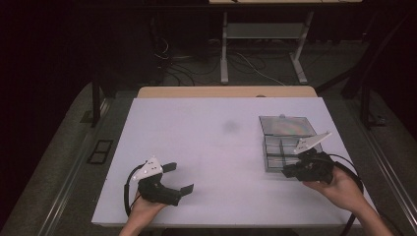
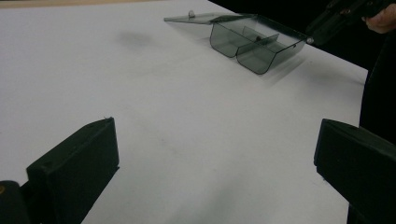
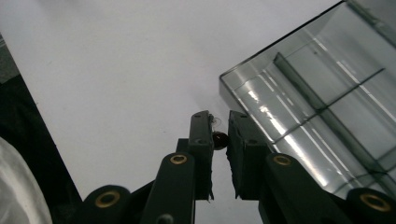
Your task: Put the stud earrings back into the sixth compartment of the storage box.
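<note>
Small dark bead [image 3: 220,139] pinched between right gripper [image 3: 219,126] fingers beside clear box [image 3: 317,107], left gripper [image 1: 178,178] fingers wide apart

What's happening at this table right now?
A person holds a gripper in each hand over a white table. The right gripper sits at the near corner of a clear, divided plastic box whose lid lies open; its fingers are nearly closed around something small and dark, too small to identify. The left gripper rests wide open on the bare tabletop, away from the box, holding nothing.
</note>
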`<action>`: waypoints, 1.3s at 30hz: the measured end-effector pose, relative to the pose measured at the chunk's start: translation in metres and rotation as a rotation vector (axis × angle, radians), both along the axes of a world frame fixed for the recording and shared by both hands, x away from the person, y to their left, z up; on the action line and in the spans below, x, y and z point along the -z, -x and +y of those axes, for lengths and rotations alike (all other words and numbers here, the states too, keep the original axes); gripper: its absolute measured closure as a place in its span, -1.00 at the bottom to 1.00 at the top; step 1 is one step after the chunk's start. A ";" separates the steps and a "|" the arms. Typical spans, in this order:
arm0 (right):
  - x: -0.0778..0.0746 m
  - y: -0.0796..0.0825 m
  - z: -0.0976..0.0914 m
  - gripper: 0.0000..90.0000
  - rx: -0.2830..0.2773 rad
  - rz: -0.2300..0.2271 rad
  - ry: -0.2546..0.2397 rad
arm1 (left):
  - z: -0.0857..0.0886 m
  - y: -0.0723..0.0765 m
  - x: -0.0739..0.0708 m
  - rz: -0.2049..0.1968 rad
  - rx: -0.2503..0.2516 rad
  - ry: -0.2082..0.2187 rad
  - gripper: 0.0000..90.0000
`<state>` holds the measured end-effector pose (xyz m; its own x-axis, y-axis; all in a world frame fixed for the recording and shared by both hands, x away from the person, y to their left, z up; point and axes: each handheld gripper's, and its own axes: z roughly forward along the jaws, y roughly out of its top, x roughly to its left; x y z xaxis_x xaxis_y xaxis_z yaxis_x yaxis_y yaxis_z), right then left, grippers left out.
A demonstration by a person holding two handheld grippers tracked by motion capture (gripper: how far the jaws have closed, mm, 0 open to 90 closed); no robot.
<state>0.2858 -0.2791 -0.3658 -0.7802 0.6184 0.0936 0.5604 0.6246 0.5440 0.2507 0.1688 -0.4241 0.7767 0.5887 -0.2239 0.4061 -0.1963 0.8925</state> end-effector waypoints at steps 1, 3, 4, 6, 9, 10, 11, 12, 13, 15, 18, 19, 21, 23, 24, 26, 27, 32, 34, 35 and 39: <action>-0.002 -0.001 -0.002 0.77 0.002 -0.004 0.001 | 0.000 0.000 0.000 0.000 0.000 -0.001 -1.00; -0.005 -0.002 -0.006 0.77 0.013 -0.009 0.002 | 0.000 0.000 0.000 0.000 -0.001 -0.001 -1.00; -0.007 -0.003 -0.008 0.77 0.018 -0.012 0.004 | 0.000 0.000 0.000 0.001 -0.003 0.001 -1.00; -0.011 -0.005 -0.012 0.77 0.031 -0.019 0.007 | 0.000 0.000 0.000 0.002 -0.003 0.001 -1.00; -0.017 -0.008 -0.019 0.77 0.045 -0.033 0.004 | 0.000 0.000 0.000 0.000 -0.001 -0.003 -1.00; -0.018 -0.009 -0.021 0.77 0.052 -0.035 0.000 | 0.000 0.000 0.000 0.000 -0.001 -0.005 -1.00; -0.019 -0.010 -0.024 0.77 0.057 -0.037 -0.004 | 0.000 0.000 0.000 0.000 -0.001 -0.004 -1.00; -0.021 -0.011 -0.026 0.77 0.063 -0.037 -0.007 | 0.000 0.000 0.000 0.000 -0.001 -0.004 -1.00; -0.022 -0.012 -0.028 0.77 0.072 -0.038 -0.008 | 0.000 0.000 0.000 0.000 -0.002 -0.004 -1.00; -0.024 -0.015 -0.032 0.77 0.082 -0.044 -0.007 | 0.000 -0.001 0.000 -0.002 -0.001 -0.006 -1.00; -0.027 -0.018 -0.037 0.77 0.091 -0.045 -0.002 | 0.000 -0.001 0.000 -0.002 -0.001 -0.006 -1.00; -0.028 -0.018 -0.038 0.77 0.094 -0.044 -0.001 | 0.000 -0.001 0.000 -0.002 -0.001 -0.007 -1.00; -0.030 -0.021 -0.041 0.77 0.100 -0.049 -0.001 | 0.000 -0.001 0.000 -0.002 -0.001 -0.006 -1.00; -0.030 -0.024 -0.044 0.77 0.110 -0.047 -0.004 | 0.000 -0.001 0.000 -0.002 -0.001 -0.008 -1.00; -0.030 -0.025 -0.045 0.77 0.113 -0.045 -0.005 | 0.000 0.000 0.000 -0.002 -0.001 -0.007 -1.00; -0.030 -0.028 -0.047 0.77 0.124 -0.041 -0.005 | 0.000 0.000 0.000 0.001 -0.002 -0.006 -1.00; -0.029 -0.030 -0.048 0.77 0.130 -0.042 -0.006 | 0.000 0.000 0.000 0.000 -0.002 -0.005 -1.00; -0.025 -0.039 -0.055 0.77 0.158 -0.038 -0.003 | 0.000 0.000 0.000 0.000 -0.002 -0.005 -1.00; -0.022 -0.043 -0.058 0.77 0.175 -0.033 0.000 | 0.000 0.000 0.000 -0.001 -0.002 -0.005 -1.00; -0.020 -0.046 -0.059 0.77 0.184 -0.032 -0.001 | 0.000 0.000 0.000 0.000 -0.004 -0.003 -1.00; -0.014 -0.052 -0.063 0.77 0.205 -0.027 0.009 | 0.001 0.000 0.000 0.000 -0.004 -0.002 -1.00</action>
